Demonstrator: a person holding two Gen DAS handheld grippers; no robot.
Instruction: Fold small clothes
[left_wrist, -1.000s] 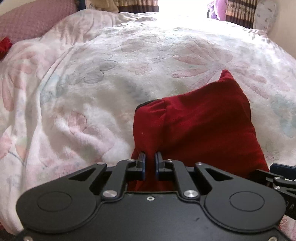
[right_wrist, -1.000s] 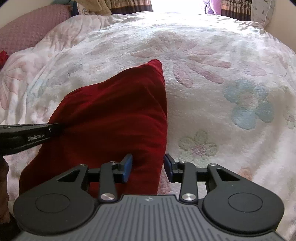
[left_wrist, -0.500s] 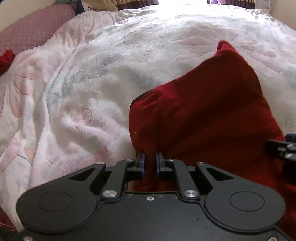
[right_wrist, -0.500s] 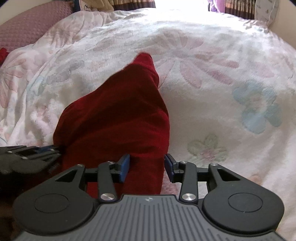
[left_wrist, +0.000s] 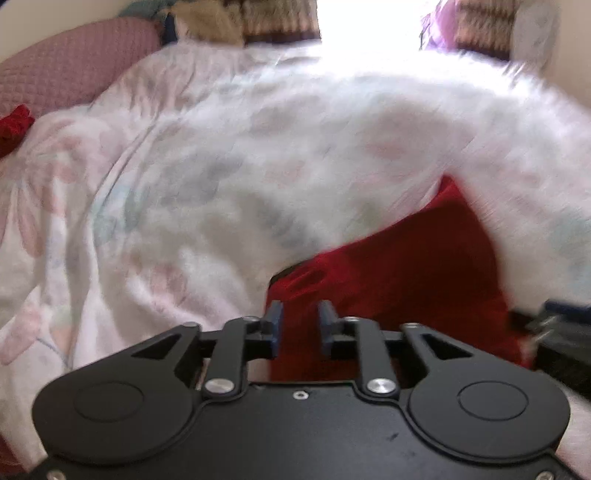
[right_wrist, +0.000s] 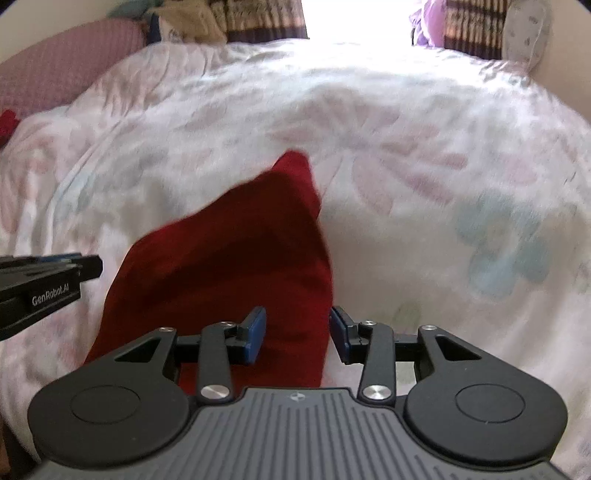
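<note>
A dark red garment (left_wrist: 399, 273) lies folded on the flowered white blanket (left_wrist: 221, 184). My left gripper (left_wrist: 298, 325) is open, its blue pads either side of the garment's near left corner, not clamped on it. In the right wrist view the same red garment (right_wrist: 229, 266) runs from near the gripper up to a pointed far corner. My right gripper (right_wrist: 297, 334) is open around the garment's near right edge. The left gripper's black body (right_wrist: 40, 284) shows at the left edge of the right wrist view.
A pink quilted pillow (left_wrist: 66, 70) lies at the far left with another red cloth (left_wrist: 14, 125) beside it. Striped curtains (right_wrist: 258, 18) and a bright window stand beyond the bed. A patterned cushion (right_wrist: 524, 33) sits at the far right.
My left gripper has opened and let go of the red garment's corner. The right gripper has opened wider. Both views are blurred by motion, and the garment has settled lower on the blanket.
</note>
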